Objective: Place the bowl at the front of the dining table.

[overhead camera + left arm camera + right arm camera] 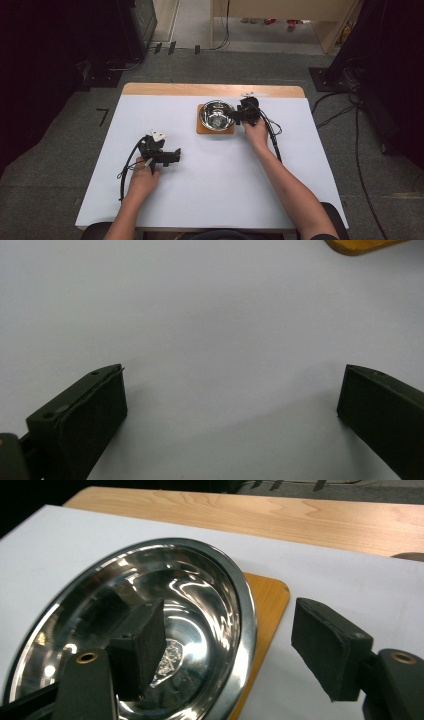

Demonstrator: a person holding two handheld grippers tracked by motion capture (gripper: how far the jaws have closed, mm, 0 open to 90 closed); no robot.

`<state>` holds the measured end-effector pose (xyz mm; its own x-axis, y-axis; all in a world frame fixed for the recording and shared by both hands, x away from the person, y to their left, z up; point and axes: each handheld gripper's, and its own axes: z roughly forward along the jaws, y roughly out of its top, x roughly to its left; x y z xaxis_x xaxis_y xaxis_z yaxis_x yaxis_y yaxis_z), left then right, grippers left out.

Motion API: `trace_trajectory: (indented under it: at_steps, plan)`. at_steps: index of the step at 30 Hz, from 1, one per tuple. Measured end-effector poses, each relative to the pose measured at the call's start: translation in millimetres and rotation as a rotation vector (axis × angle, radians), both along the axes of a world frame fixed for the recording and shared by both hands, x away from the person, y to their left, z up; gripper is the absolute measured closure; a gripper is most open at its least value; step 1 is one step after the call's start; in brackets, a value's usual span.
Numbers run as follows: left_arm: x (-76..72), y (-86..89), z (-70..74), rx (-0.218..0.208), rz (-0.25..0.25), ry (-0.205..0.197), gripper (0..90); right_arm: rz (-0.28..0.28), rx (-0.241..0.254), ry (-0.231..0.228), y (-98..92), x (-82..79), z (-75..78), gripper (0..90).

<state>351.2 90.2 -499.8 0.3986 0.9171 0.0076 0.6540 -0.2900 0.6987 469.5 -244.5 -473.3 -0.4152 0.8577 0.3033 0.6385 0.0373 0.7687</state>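
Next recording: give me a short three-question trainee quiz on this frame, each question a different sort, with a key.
1. True or false: the steel bowl sits on the wooden board.
2. What straddles the bowl's rim? A) left gripper B) right gripper C) neither
3. Fill in: the left gripper hovers over the white ___.

Key: 1 true; 2 B, one jaw inside the bowl, one outside, pads off the rim; 3 table cover.
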Motion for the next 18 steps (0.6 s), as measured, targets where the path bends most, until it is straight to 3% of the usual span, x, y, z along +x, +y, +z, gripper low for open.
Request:
trace_trajectory:
  at_steps: [11,18]
  plan:
    - [0.0,0.0,0.0,0.0,0.0,0.0,0.0,0.008,-0.024,-0.004,-2.7,-4.1,8.0,29.8]
    - [0.0,0.0,0.0,-0.001,0.0,0.0,0.0,0.032,-0.064,-0.001,-2.0,-7.6,10.8,29.6]
